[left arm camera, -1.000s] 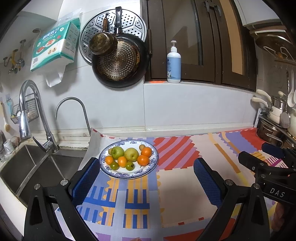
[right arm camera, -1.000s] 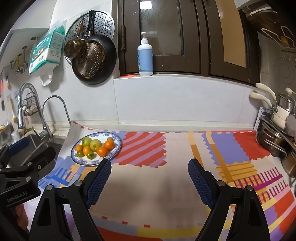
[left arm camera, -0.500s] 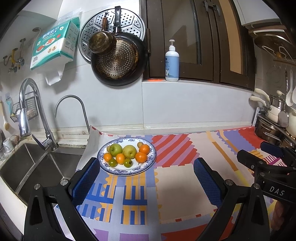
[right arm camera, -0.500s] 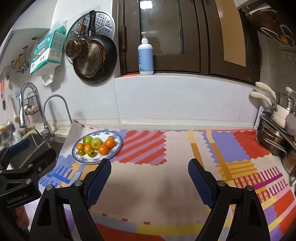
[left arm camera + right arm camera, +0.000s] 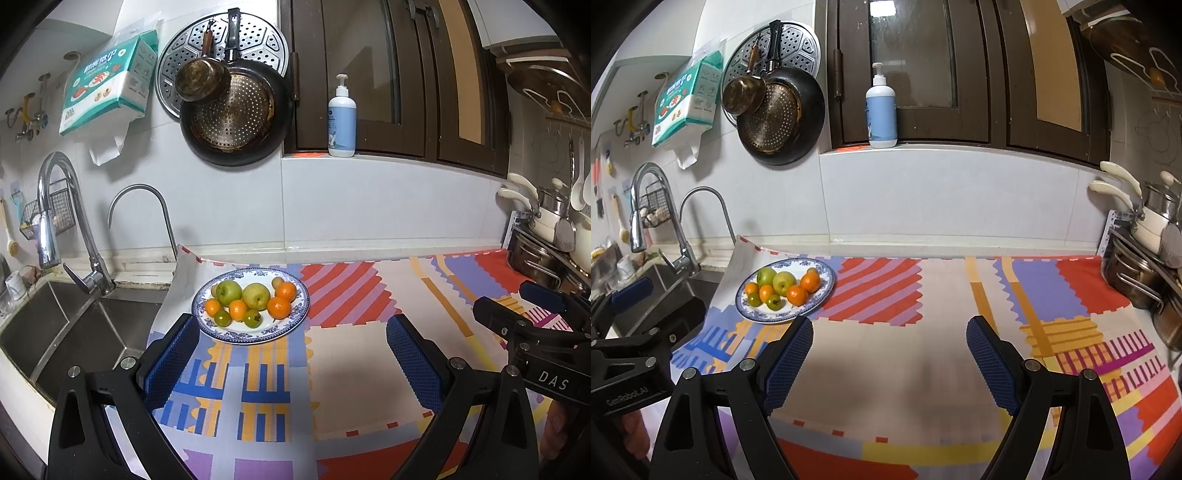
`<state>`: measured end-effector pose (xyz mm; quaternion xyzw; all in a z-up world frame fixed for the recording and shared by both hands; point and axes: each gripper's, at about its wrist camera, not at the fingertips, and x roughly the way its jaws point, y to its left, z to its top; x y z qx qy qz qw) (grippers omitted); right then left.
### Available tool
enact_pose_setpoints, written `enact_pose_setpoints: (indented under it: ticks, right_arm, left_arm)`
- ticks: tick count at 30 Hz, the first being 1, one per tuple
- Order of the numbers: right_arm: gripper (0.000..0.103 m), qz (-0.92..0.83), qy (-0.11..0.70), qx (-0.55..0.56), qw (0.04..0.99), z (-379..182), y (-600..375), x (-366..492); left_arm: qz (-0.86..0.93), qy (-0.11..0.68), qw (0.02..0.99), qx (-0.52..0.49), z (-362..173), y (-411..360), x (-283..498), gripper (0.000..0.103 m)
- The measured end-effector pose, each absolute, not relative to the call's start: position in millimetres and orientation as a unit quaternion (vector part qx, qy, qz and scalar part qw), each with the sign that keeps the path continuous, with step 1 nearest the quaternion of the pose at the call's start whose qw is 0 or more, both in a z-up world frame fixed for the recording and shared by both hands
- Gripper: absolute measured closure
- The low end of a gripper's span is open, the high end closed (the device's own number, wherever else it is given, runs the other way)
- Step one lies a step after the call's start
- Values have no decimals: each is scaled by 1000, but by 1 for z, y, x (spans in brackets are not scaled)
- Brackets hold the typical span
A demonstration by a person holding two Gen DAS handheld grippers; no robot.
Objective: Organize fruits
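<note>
The right hand-held gripper (image 5: pixel 532 328), seen at the right edge of the left wrist view, carries the white letters "DAS" on its black body. The left hand-held gripper (image 5: pixel 631 354), seen at the left edge of the right wrist view, bears "GenRobot.AI" in small pale letters. The paper towel pack (image 5: pixel 107 83), hung on the wall up and to the left of both, has white Chinese characters too small to read.

Illumination was even and moderately bright in both views, seemingly from overhead. A soft shadow lay on the patterned mat (image 5: pixel 886 365) between the right gripper's (image 5: pixel 889 354) fingers. Glare showed on the faucet (image 5: pixel 51 206) and on the window glass (image 5: pixel 882 7). Focus was sharp centrally; fisheye distortion bent straight lines, and the corners were vignetted black.
</note>
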<state>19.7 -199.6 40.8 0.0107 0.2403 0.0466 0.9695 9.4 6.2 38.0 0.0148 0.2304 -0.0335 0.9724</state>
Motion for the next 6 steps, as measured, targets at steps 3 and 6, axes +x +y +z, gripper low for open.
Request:
enact_pose_setpoints:
  ticks: [3, 6]
  right_arm:
    - [17, 47, 241, 11, 969, 40, -200, 19]
    - [17, 46, 241, 11, 969, 40, -200, 19]
  left_arm:
    - [-33, 230, 972, 15, 38, 5, 9, 0]
    - [-34, 231, 972, 15, 37, 6, 9, 0]
